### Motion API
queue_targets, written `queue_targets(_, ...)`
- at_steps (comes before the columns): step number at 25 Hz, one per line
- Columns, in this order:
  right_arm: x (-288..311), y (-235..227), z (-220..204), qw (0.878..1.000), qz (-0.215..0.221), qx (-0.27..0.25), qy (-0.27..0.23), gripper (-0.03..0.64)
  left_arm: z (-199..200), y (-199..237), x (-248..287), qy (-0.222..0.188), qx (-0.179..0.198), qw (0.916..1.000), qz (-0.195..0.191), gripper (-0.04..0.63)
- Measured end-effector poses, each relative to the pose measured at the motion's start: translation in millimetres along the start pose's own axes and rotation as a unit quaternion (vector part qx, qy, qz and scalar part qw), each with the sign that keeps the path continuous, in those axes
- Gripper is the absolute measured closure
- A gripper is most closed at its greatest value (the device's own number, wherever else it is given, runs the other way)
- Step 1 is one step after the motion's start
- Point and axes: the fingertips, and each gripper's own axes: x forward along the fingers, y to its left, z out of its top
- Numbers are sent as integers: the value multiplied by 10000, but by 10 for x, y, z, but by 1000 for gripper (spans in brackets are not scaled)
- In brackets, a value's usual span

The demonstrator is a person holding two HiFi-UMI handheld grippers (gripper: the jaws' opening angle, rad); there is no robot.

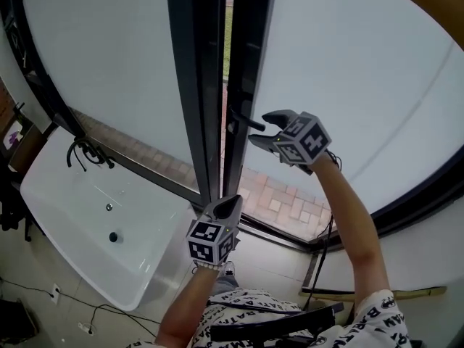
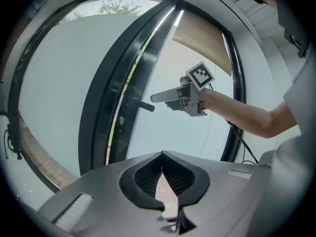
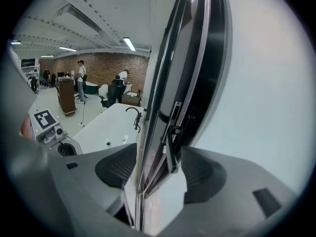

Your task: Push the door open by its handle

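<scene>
Door handle point(image 1: 245, 121) dead ahead: short dark lever, jutting from the dark stile of the glass door point(image 1: 250, 56), right beside the narrow gap between the two leaves. Looks rigid, probably metal, smooth enough to skid under hard pads. Belongs to a tall framed pane, so likely heavy: expect slow, steady resistance, not a light flick. Stands ajar by a sliver, with green visible through the crack. Best taken around the lever's straight run, close to the stile, or simply pressed flat there, square to the pane to avoid slipping sideways. Right gripper point(image 1: 259, 127) up at handle level, jaws spread wide, clamped on nothing. Lines up along the lever, with the lever's free end pointing into the opening between the jaws, just at the tips. Touching or a hair apart? Cannot tell from these angles. Left gripper point(image 1: 230, 203) lower down, below the handle and well apart from it, jaws drawn together with nothing between them, aimed up toward the lever.
</scene>
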Motion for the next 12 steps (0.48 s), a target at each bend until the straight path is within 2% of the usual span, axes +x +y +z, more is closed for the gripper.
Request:
queue_targets(8, 631, -130, -27, 9982, 292, -63, 516, 331, 72, 265, 188, 52, -52, 9999, -116, 607)
queue_targets(11, 812, -112, 17, 9973, 486, -79, 553, 388, 84, 336, 284, 71, -111, 9998, -115, 607)
queue_targets(12, 869, -105, 5, 9968, 534, -62, 584, 388, 84, 358, 309, 82, -140, 9998, -115, 607)
